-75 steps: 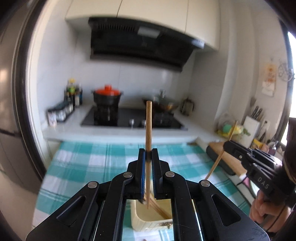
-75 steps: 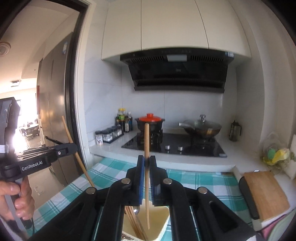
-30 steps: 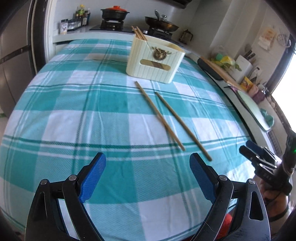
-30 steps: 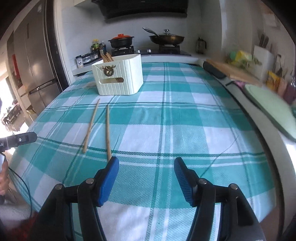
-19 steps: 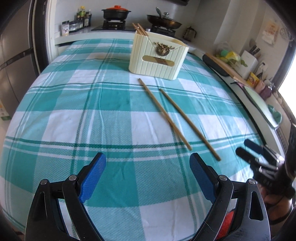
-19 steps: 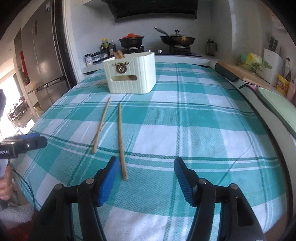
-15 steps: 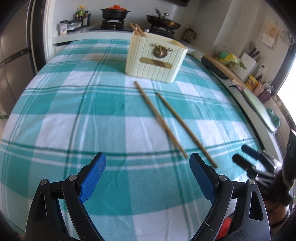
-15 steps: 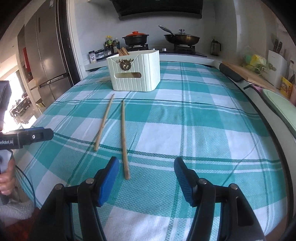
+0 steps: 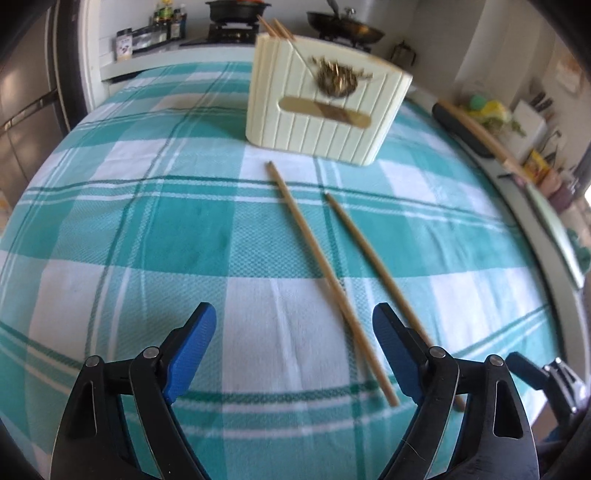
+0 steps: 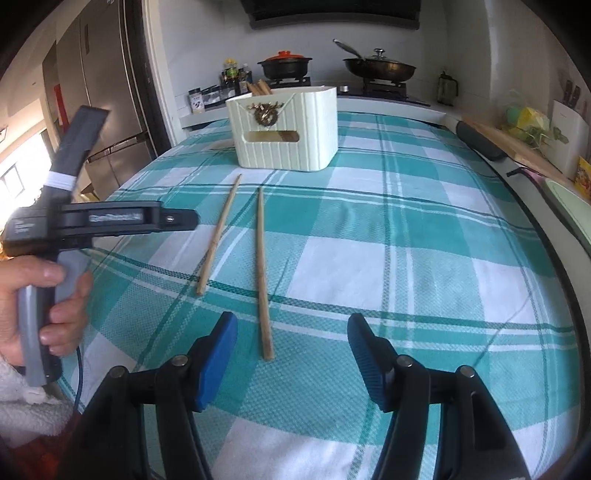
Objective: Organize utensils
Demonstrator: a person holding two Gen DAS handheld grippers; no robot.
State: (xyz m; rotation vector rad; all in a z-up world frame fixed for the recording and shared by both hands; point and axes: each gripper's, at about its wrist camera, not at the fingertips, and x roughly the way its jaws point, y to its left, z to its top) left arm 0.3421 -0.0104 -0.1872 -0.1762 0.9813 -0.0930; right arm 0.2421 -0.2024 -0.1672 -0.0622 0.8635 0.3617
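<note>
Bamboo chopsticks (image 9: 275, 27) already poke out of the cream holder (image 9: 325, 118) toward the bench's far edge; two more chopsticks (image 10: 262, 273) lie mid-bench, still to go. Left hand-held gripper (image 9: 295, 354), jaws just narrowing, and right hand-held gripper (image 10: 291, 354) both gape empty over their near ends.

No readable text anywhere. White lettering on the side of the left tongs (image 10: 110, 218), seen from the right wrist view, too blurred to make out (a smaller white line on the body just to its left, equally smeared). Labels on the spice jars (image 10: 201, 99) at the far left of the stove too small to read.
</note>
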